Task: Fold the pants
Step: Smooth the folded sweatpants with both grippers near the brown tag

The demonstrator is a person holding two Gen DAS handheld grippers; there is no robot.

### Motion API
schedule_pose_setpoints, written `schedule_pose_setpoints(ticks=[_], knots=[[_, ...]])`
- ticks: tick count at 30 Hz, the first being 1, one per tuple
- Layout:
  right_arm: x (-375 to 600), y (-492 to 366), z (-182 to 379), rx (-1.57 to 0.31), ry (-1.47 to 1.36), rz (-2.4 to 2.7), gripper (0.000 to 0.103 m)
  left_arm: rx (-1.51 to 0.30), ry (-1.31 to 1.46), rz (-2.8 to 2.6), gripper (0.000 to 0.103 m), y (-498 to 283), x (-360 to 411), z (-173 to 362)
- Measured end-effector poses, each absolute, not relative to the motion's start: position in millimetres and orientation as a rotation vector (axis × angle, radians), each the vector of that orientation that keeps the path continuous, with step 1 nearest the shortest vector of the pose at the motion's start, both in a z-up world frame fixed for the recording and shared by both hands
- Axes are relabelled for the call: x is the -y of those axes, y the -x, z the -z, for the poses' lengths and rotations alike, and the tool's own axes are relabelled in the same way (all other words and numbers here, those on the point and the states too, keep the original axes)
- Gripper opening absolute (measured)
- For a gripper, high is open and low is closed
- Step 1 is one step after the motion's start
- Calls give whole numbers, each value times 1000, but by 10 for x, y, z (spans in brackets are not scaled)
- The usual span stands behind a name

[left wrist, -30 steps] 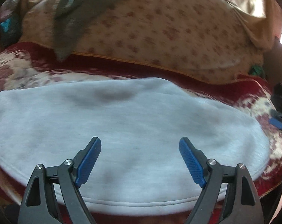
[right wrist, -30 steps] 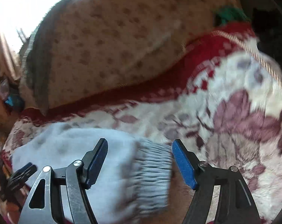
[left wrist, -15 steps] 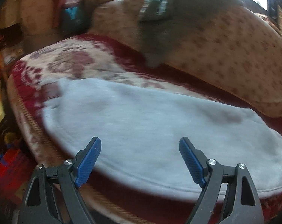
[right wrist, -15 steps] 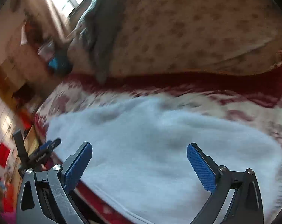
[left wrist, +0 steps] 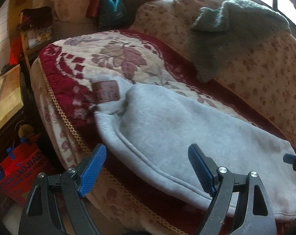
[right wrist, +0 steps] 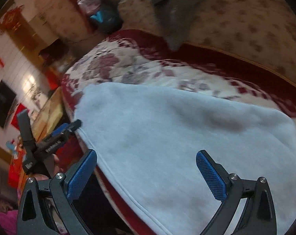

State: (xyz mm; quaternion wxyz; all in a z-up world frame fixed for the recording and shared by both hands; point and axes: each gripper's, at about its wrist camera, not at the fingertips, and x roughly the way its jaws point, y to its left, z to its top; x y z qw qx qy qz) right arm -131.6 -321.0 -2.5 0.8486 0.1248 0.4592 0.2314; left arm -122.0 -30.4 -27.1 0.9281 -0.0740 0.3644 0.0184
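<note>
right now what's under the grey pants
The grey pants lie flat on the red floral blanket, which shows around them. Whatever is beneath their middle is covered.

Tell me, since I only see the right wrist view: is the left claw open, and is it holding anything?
Observer: The left claw is open and holds nothing. The seamed edge of the pants lies just ahead of it.
Operator: Which end of the pants is it near?
Observer: A pink label sits at the end of the pants, ahead and to the left of that claw.
Operator: Anything beside the couch there?
Observer: A red bag with printed lettering sits on the floor, to the left of the claw.
</note>
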Motion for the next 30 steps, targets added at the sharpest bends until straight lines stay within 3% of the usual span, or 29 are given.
schedule_pose_setpoints(ticks=[30], knots=[[1417, 30, 241, -1017, -58, -572, 103, -821, 395, -77, 86, 964, -456, 631]])
